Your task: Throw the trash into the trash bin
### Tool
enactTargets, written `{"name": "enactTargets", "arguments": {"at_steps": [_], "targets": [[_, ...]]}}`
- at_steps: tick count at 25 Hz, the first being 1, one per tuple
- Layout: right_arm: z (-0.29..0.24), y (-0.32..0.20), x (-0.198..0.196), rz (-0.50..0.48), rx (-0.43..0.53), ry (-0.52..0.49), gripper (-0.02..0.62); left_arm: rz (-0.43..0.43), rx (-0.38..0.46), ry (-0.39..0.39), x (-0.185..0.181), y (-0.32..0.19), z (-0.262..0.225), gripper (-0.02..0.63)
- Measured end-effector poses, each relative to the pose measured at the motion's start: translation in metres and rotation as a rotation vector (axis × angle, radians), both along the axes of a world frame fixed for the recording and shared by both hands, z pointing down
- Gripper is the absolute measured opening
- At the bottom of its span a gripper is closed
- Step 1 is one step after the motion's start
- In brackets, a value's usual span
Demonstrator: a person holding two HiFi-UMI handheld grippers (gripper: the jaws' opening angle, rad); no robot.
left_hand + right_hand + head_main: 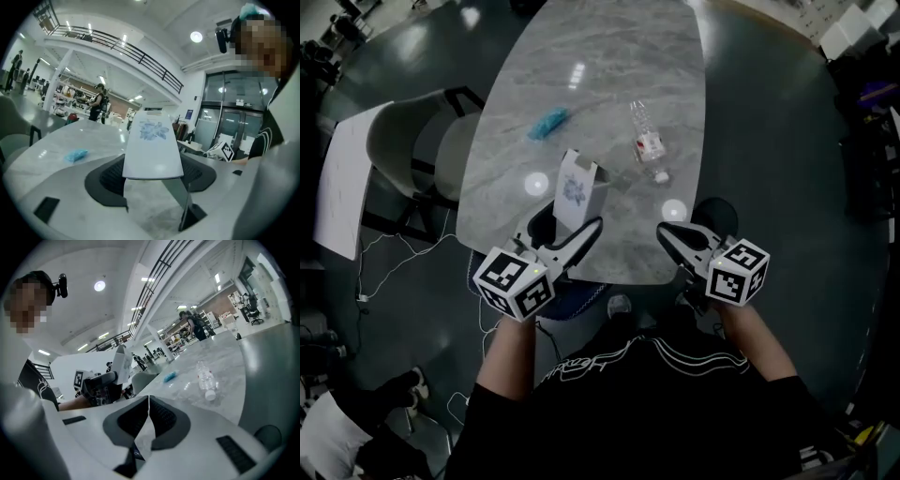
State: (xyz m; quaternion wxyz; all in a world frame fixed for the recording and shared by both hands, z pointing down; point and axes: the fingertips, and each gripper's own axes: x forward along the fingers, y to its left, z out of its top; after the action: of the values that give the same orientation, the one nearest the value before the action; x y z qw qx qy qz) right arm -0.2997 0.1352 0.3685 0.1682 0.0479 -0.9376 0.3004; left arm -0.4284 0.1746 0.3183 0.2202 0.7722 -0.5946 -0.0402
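Observation:
My left gripper (567, 227) is shut on a white carton (575, 190) with a blue flower print, held upright above the near edge of the marble table (600, 66). In the left gripper view the carton (152, 145) lies lengthwise between the dark pads (108, 176). A crumpled blue scrap (548, 123) and a clear plastic bottle (648, 141) lie on the table farther off. My right gripper (666, 231) hovers at the table's near edge, jaws together (149, 400). A pale sliver shows behind its tips; I cannot tell what it is.
A grey chair (427, 155) and a white board (342, 183) stand left of the table. A dark, bluish container (572, 292) sits low under the near table edge, partly hidden. A dark round object (712, 216) is on the floor by my right gripper.

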Motion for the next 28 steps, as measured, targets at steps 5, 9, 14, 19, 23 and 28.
{"name": "enactTargets", "arguments": {"at_steps": [5, 9, 14, 19, 23, 28], "targets": [[0.007, -0.03, 0.065, 0.088, -0.033, -0.031, 0.035, 0.107, 0.032, 0.066, 0.083, -0.026, -0.018, 0.324], [0.015, -0.064, 0.115, 0.165, -0.05, -0.042, 0.035, 0.151, -0.005, 0.068, 0.139, -0.054, -0.011, 0.324], [0.021, -0.096, 0.159, 0.249, -0.057, -0.038, 0.035, 0.217, -0.016, 0.12, 0.184, -0.077, 0.001, 0.324], [0.036, -0.16, 0.285, 0.352, -0.042, -0.018, 0.035, 0.27, -0.063, 0.142, 0.303, -0.143, 0.024, 0.324], [0.05, -0.169, 0.309, 0.405, -0.062, -0.01, 0.035, 0.26, -0.109, 0.046, 0.317, -0.161, 0.048, 0.324], [0.084, -0.196, 0.39, 0.466, -0.032, 0.092, 0.035, 0.288, -0.209, -0.051, 0.379, -0.193, 0.092, 0.324]]}}
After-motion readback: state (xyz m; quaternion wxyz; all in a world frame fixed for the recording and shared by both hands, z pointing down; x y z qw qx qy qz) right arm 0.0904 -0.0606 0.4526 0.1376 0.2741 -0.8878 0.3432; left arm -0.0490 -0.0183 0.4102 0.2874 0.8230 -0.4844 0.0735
